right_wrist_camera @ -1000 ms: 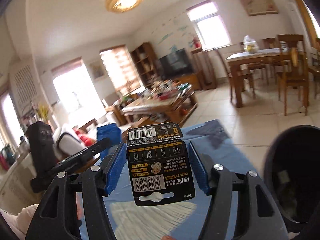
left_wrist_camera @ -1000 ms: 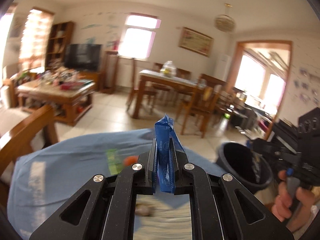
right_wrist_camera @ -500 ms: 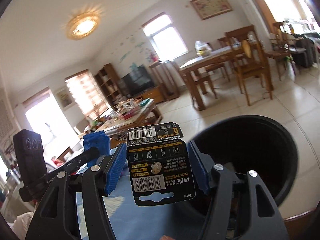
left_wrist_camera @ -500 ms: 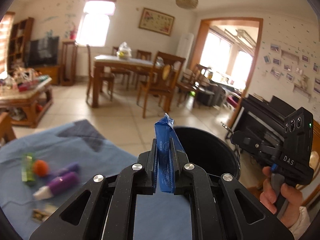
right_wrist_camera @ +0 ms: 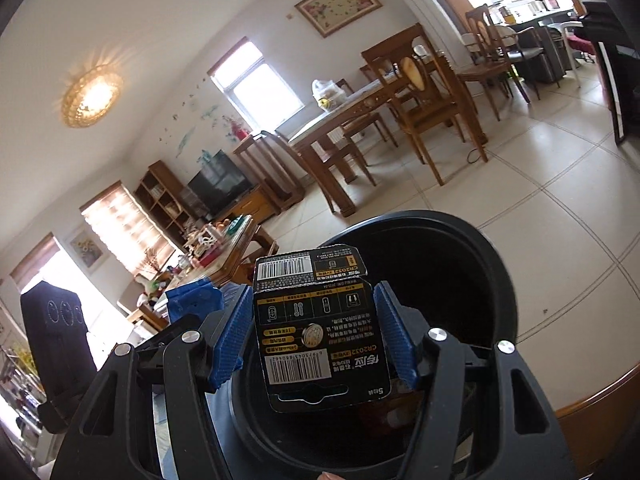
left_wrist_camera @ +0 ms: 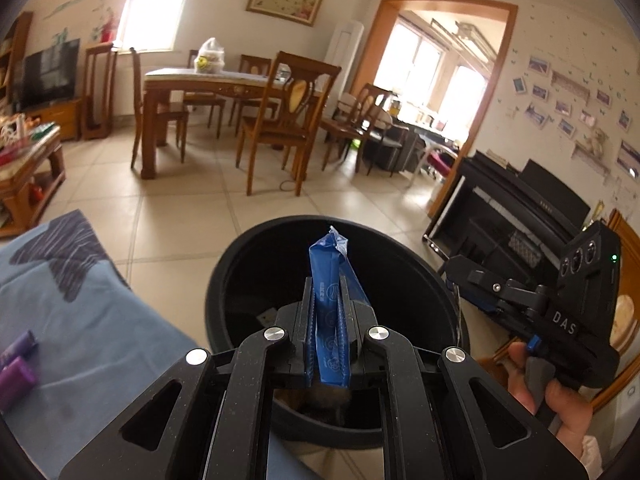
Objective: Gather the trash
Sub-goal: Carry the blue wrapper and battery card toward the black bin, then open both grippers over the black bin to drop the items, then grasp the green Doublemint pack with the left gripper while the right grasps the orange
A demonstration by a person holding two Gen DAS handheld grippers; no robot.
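My left gripper [left_wrist_camera: 329,340] is shut on a blue wrapper [left_wrist_camera: 330,304] that stands up between its fingers, over the open mouth of a black trash bin [left_wrist_camera: 256,264]. My right gripper [right_wrist_camera: 316,336] is shut on a black battery card [right_wrist_camera: 320,332] with barcodes, held over the same bin [right_wrist_camera: 460,280]. The right gripper also shows in the left wrist view [left_wrist_camera: 472,280], at the bin's right side. The left gripper with its blue wrapper [right_wrist_camera: 194,300] shows at the left of the right wrist view.
A blue cloth-covered table [left_wrist_camera: 80,320] lies left of the bin with purple tubes [left_wrist_camera: 16,364] on it. A wooden dining table with chairs [left_wrist_camera: 224,92], a black piano [left_wrist_camera: 520,208] and tiled floor lie beyond. Some trash lies in the bin's bottom.
Both grippers swung from the blue table toward the bin and now hold their items over its mouth. The grips have not changed.
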